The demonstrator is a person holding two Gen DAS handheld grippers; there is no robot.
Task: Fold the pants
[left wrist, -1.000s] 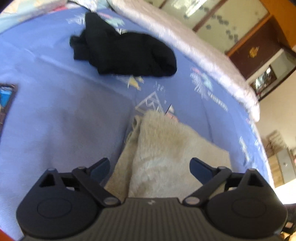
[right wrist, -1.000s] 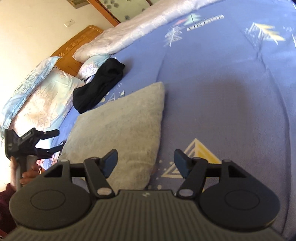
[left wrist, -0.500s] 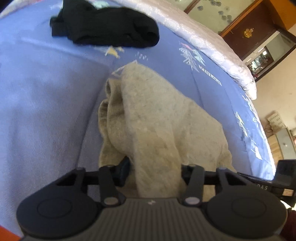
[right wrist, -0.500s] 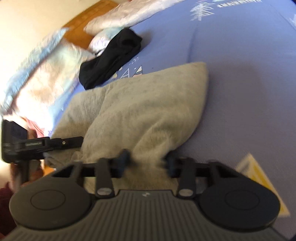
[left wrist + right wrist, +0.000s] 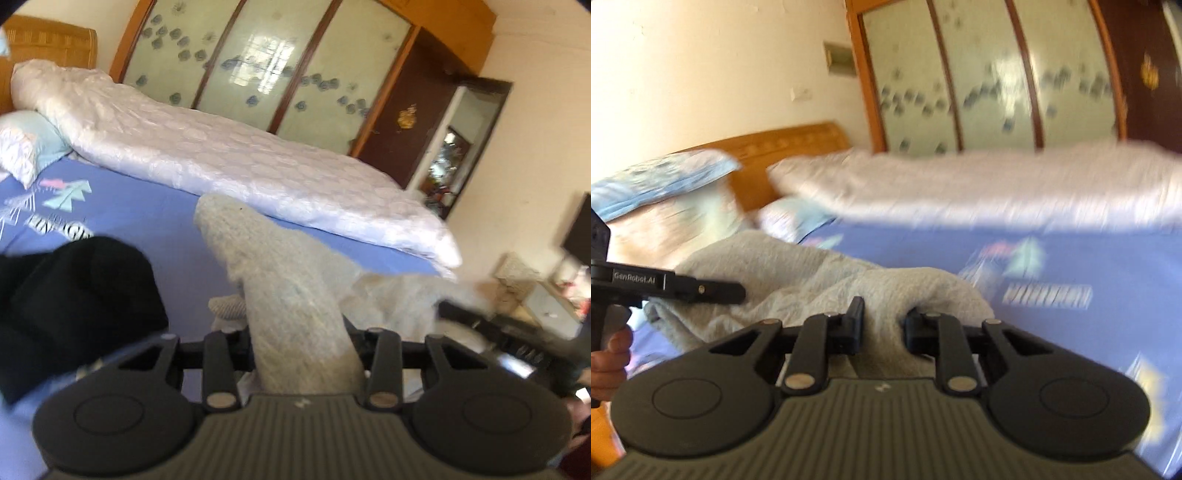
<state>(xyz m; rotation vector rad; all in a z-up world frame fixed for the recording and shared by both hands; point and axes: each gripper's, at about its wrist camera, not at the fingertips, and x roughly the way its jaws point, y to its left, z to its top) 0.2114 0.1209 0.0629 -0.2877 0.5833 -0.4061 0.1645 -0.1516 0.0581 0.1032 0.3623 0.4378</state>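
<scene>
Left gripper [image 5: 301,345]: jaws pressed onto a thick fold of the pants [image 5: 280,280], which fills the gap between them and rises up and away from the fingertips.
Right gripper [image 5: 882,325]: jaws closing, with a bunch of the pants [image 5: 812,280] pinched between them; the pads press into the fabric on both sides.
Pants: beige and fluffy, lifted off the sheet [image 5: 155,210] at both held ends; in the right wrist view the cloth spreads from the right gripper leftward to the left gripper [image 5: 713,291], which bites its far edge.
Black garment [image 5: 70,306]: a dark heap just left of the left gripper, lying on the sheet, apart from the pants.
Sheet: blue with printed shapes and lettering, below and ahead of both grippers.
Quilt [image 5: 229,155]: white, long, rolled along the far side of the bed, beyond the pants.
Pillows [image 5: 661,177]: at the headboard [image 5: 790,142], ahead and left of the right gripper.
Wardrobe [image 5: 266,62]: frosted panels with flower marks, behind the bed, straight ahead of both grippers.
Hand [image 5: 609,365]: at the left edge of the right wrist view, wrapped around the left gripper's handle.
Sharpness: the right wrist view is blurred, so the print on the sheet there is unreadable.
</scene>
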